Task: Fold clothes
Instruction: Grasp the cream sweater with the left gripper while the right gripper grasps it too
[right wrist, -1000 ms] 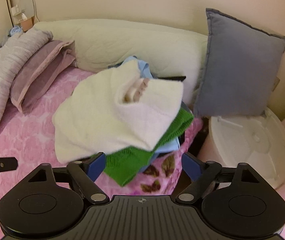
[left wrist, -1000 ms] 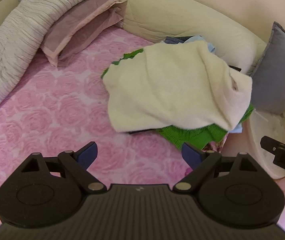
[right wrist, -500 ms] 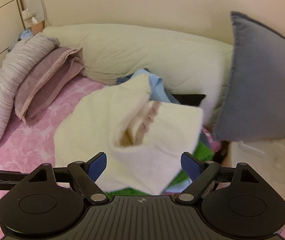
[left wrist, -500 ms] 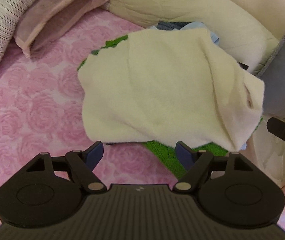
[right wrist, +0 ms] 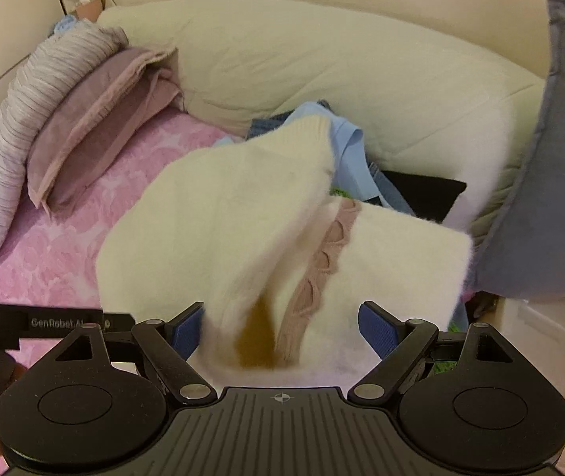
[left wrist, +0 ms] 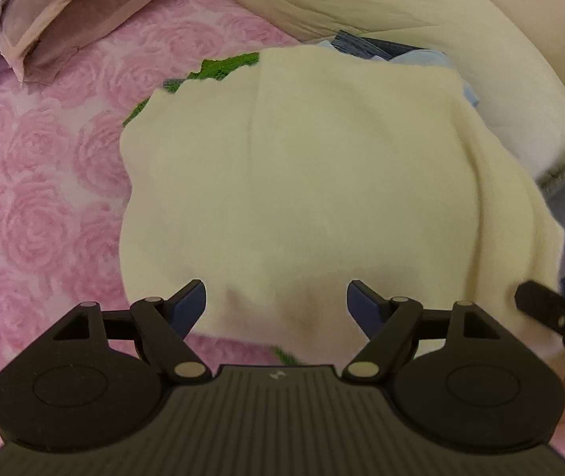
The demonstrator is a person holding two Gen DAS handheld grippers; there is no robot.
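Left wrist view: left gripper (left wrist: 275, 301) spread wide over cream sweater (left wrist: 322, 182); right gripper (right wrist: 281, 327) likewise apart, above its folded edge.

Setting: home bedroom. Evidence: bed with pink rose-patterned sheet (left wrist: 36, 182) left of the left claw; mauve pillows (right wrist: 96, 127) and a grey ribbed bedcover (right wrist: 12, 119) stacked ahead-left of the right claw; long cream bolster (right wrist: 322, 63) along the wall straight ahead; grey cushion (right wrist: 552, 198) to the right. Heap of clothes (right wrist: 266, 214) lies on the bed directly ahead.
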